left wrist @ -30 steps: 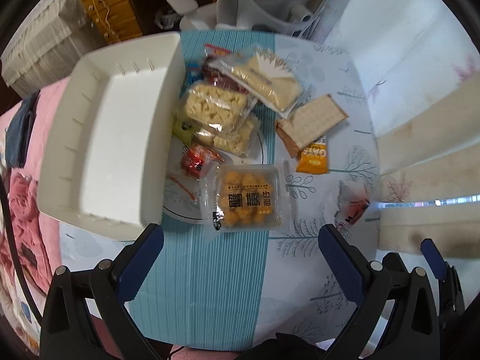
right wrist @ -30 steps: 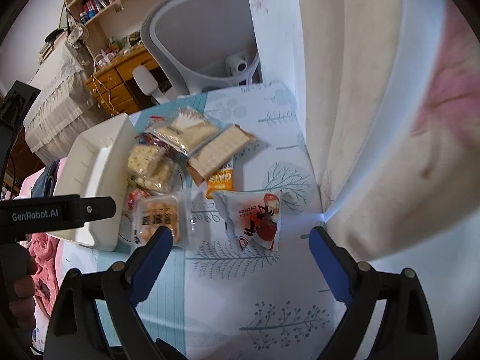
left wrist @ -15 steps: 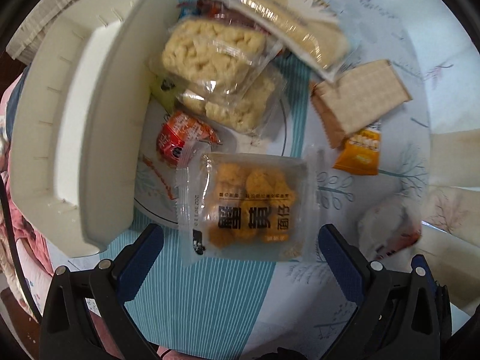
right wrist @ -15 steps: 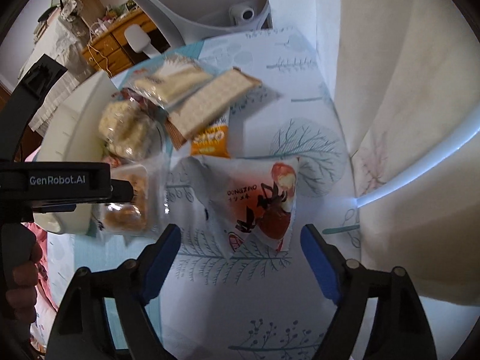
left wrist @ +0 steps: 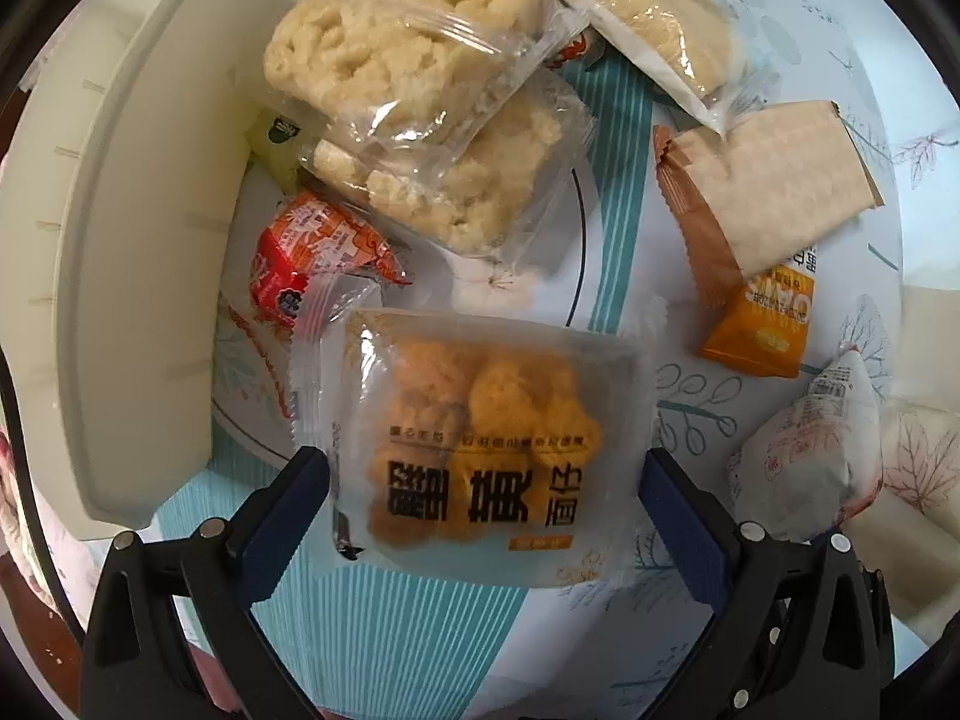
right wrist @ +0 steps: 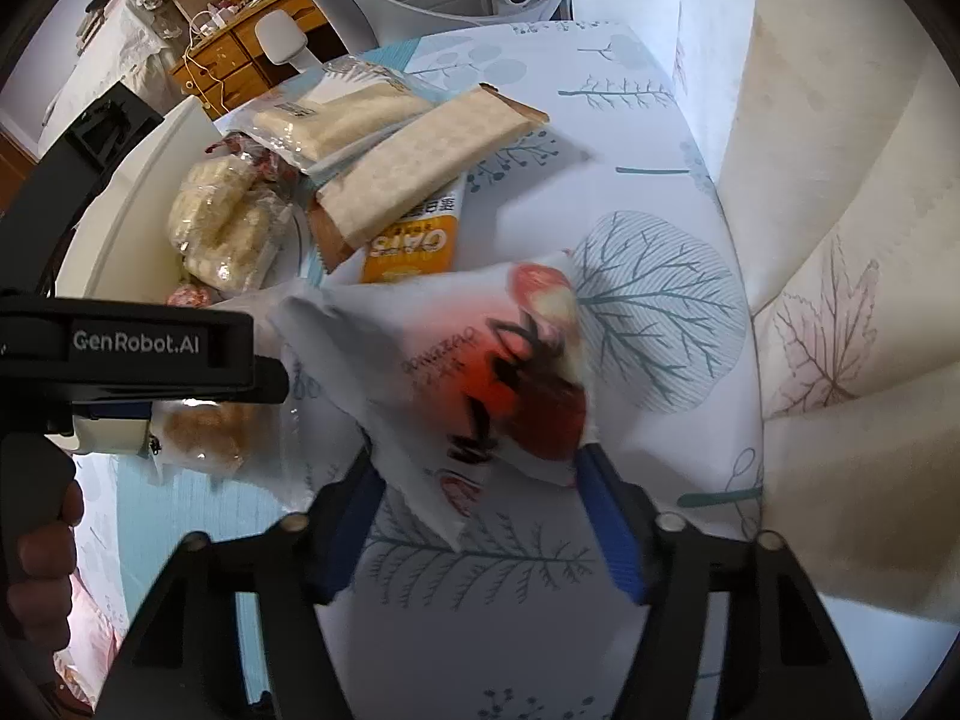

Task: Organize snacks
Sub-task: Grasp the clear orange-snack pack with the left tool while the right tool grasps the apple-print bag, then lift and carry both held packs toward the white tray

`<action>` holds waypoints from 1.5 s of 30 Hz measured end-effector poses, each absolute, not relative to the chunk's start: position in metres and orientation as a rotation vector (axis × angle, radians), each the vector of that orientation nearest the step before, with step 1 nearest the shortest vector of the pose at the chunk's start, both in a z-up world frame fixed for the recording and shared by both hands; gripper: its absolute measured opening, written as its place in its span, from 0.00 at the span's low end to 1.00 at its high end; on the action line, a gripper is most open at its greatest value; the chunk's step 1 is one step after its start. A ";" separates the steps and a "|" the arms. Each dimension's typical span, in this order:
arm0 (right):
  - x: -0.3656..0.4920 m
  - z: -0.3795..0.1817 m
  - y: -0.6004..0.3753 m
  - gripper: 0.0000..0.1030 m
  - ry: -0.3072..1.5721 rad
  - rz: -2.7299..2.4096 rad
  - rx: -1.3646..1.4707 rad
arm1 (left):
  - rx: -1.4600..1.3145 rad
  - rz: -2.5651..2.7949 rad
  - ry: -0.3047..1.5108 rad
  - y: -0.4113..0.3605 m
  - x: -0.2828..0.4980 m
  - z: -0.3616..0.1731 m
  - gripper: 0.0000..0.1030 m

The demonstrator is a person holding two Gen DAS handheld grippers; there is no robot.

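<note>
A clear pack of orange pastries (left wrist: 486, 438) lies on the table with my left gripper (left wrist: 483, 486) open around it, one blue finger at each side. A white pouch with a red picture (right wrist: 480, 372) lies between the blue fingers of my right gripper (right wrist: 480, 498), which is narrowed around it but shows small gaps. The pouch also shows in the left wrist view (left wrist: 810, 456). The white bin (left wrist: 120, 240) stands at the left. The left gripper's body (right wrist: 132, 348) crosses the right wrist view.
Piled beside the bin are two puffed rice packs (left wrist: 420, 108), a small red packet (left wrist: 312, 252), a cracker pack (left wrist: 780, 192), an orange oat bar (left wrist: 762, 324) and a pale wafer pack (left wrist: 648, 18). A cream curtain (right wrist: 852, 240) hangs at the right. A chair stands behind the table.
Both grippers have moved down and forward onto the snacks. The left now straddles the pastry pack; the right has narrowed around the white pouch.
</note>
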State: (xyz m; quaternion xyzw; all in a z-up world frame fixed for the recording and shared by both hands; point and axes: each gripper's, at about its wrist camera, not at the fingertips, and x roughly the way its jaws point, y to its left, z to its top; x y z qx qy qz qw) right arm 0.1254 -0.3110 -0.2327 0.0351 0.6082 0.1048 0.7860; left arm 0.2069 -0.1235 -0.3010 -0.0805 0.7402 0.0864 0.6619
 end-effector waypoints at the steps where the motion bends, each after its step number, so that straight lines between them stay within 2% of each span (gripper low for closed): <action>1: 0.127 -0.234 -0.312 0.60 1.313 0.232 0.076 | -0.184 0.198 1.668 -0.121 0.205 -0.300 0.99; 5: 0.129 -0.235 -0.313 0.55 1.306 0.257 0.060 | -0.208 0.189 1.654 -0.114 0.205 -0.304 0.98; 10: 0.129 -0.234 -0.315 0.44 1.323 0.274 0.068 | -0.219 0.172 1.638 -0.099 0.195 -0.307 0.81; 15: 0.129 -0.234 -0.316 0.39 1.349 0.297 0.107 | -0.202 0.179 1.642 -0.093 0.183 -0.301 0.73; 20: 0.125 -0.231 -0.316 0.38 1.377 0.319 0.143 | -0.202 0.181 1.671 -0.089 0.155 -0.293 0.73; 26: 0.113 -0.231 -0.318 0.37 1.424 0.359 0.179 | -0.199 0.126 1.623 -0.084 0.117 -0.265 0.73; 31: 0.100 -0.229 -0.315 0.37 1.446 0.392 0.186 | -0.202 0.106 1.520 -0.080 0.089 -0.233 0.73; 39: 0.074 -0.214 -0.296 0.36 1.445 0.487 0.220 | -0.280 0.080 1.333 -0.088 0.054 -0.131 0.73; 45: 0.062 -0.191 -0.276 0.36 1.381 0.583 0.215 | -0.343 0.069 1.166 -0.071 0.028 -0.092 0.73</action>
